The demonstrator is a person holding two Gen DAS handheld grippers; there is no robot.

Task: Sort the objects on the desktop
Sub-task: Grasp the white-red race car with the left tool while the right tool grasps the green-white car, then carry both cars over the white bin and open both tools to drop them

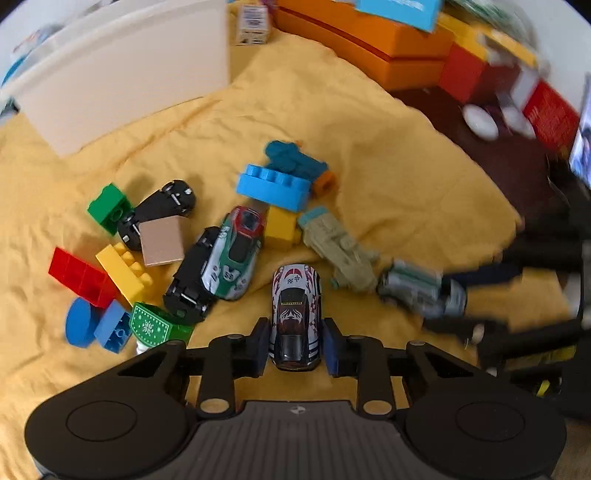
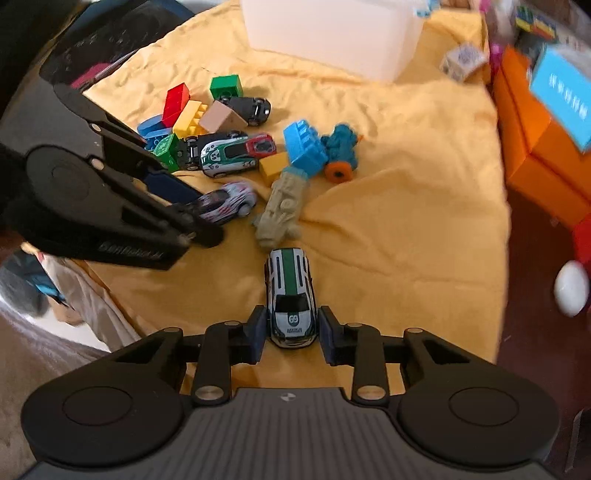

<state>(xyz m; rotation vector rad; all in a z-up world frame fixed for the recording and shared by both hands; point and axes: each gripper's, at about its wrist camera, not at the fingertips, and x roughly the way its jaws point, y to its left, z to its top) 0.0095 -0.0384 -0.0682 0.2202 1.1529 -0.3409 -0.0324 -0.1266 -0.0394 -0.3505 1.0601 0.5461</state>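
Toy cars fill both views. From your left wrist, the left gripper [image 1: 294, 349] at six o'clock pinches the flame-patterned car [image 1: 295, 314] by its flanks on the yellow cloth [image 1: 369, 166]; the brick pile [image 1: 122, 266] lies at nine o'clock. From your right wrist, the right gripper [image 2: 291, 334] at six o'clock pinches the green-striped car [image 2: 291, 295]; the white bin [image 2: 332, 33] stands at twelve o'clock.

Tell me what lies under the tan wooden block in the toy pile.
The tan wooden block leans on an overturned black car and touches a yellow brick. Anything directly beneath it is covered.
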